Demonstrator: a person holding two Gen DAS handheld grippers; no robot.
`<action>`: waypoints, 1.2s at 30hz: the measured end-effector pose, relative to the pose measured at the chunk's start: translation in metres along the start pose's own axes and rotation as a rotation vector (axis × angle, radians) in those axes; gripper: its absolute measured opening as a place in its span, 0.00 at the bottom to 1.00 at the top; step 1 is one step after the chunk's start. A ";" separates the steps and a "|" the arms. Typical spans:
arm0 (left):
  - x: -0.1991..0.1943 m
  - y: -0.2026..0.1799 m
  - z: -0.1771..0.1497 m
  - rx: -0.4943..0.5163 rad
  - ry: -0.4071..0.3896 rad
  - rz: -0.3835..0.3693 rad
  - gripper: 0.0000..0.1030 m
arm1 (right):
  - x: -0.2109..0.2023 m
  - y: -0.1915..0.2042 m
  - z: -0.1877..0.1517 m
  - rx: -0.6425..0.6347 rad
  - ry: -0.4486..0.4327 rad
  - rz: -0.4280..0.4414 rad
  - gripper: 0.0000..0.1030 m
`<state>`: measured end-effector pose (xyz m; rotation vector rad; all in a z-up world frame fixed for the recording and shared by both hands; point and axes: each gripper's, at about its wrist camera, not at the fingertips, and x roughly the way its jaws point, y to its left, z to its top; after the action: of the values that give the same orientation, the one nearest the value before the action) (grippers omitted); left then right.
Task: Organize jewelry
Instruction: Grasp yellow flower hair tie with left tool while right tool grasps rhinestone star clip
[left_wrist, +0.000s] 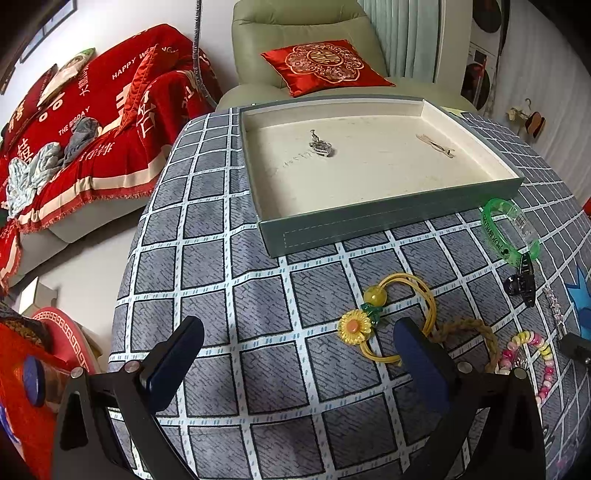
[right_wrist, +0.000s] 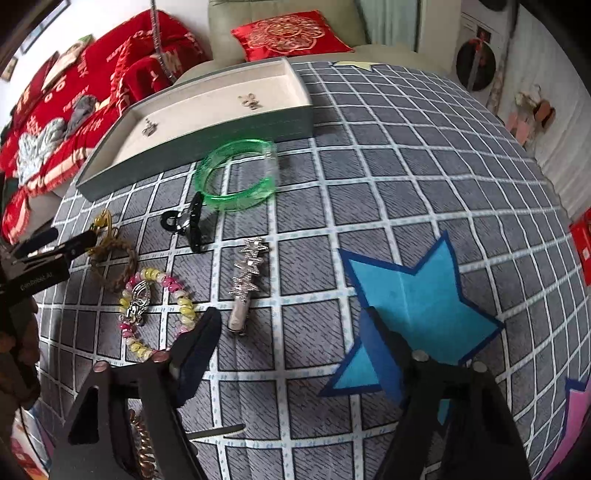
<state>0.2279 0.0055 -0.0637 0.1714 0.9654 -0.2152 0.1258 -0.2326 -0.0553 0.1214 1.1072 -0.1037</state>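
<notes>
Clearly both claws, left claw (left_wrist: 295, 354) and right claw (right_wrist: 291, 347), hang spread and empty over the desk (right_wrist: 406, 184), ready to carry the star hairpin (right_wrist: 248, 273) into the tray (left_wrist: 388, 218).

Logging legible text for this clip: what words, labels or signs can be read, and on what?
"HAPPY WE..." on the red throw, rest hidden.
"THE BIGDAY" on the same throw.
Large white characters on the throw: not readable.
Black print on the green bangle: too blurred.
Label on the left hand-held gripper: too blurred.
</notes>
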 end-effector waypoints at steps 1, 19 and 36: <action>0.001 -0.001 0.000 0.004 0.004 0.001 0.99 | 0.001 0.004 0.000 -0.016 -0.002 -0.008 0.72; -0.009 -0.029 0.000 0.086 0.003 -0.096 0.32 | 0.002 0.032 0.005 -0.117 -0.009 -0.040 0.17; -0.048 0.002 0.000 -0.062 -0.072 -0.212 0.32 | -0.037 0.007 0.006 -0.042 -0.092 0.082 0.11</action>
<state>0.2022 0.0120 -0.0240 0.0040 0.9172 -0.3830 0.1158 -0.2262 -0.0187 0.1236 1.0102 -0.0127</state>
